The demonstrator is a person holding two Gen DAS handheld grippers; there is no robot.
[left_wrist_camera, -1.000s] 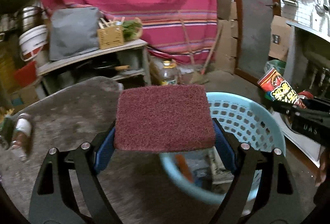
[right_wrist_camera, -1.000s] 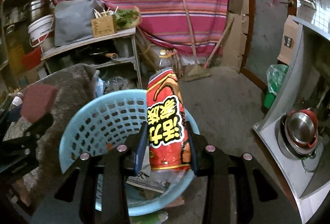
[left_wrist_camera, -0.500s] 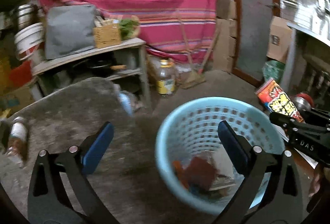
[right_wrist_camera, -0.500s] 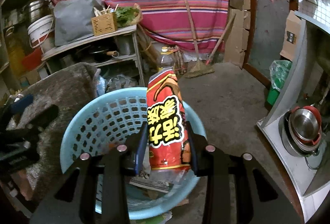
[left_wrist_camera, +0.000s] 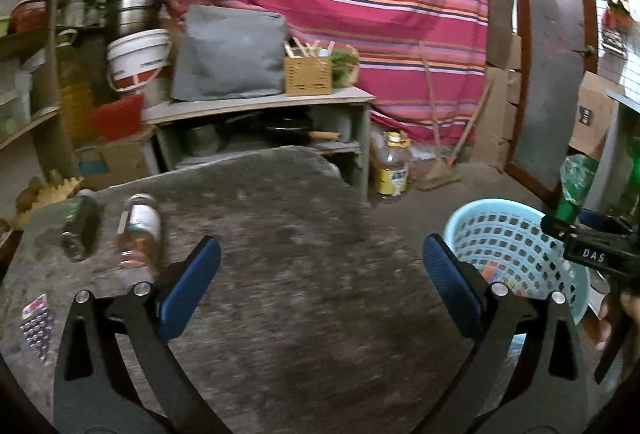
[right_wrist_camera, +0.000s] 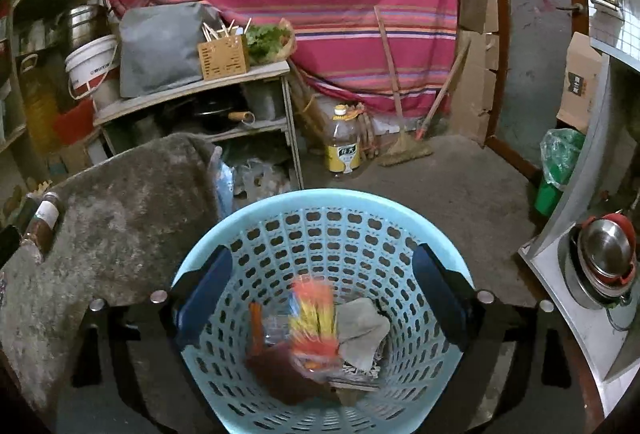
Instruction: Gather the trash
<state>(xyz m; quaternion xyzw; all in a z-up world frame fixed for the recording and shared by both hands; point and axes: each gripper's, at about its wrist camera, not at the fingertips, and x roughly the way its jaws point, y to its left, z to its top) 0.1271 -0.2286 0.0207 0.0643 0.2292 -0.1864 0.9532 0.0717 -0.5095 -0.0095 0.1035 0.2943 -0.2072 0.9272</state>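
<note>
My left tool hangs over the grey, cloth-covered desk with its blue pads spread wide and nothing between them. My right tool is just as wide apart and empty, poised above the pale blue basket that stands on the floor just off the desk's right edge. Inside the basket I can see a red-and-yellow snack bag, blurred, a dark red pad beside it, and a grey scrap.

What remains lies at the desk's far left edge: a small brown bottle with a white label on its side, its long axis running roughly away from me, and a dark green bottle just beside it, nearer the edge, lying the same way. A foil blister strip sits near the left edge, closer to me.

The brown bottle lies ahead and to the left of my left tool, well apart from the right one, so I judge the left is the one to reach. Its pads already stand across the bottle's length, so I would shift left and close across its narrow body.
</note>
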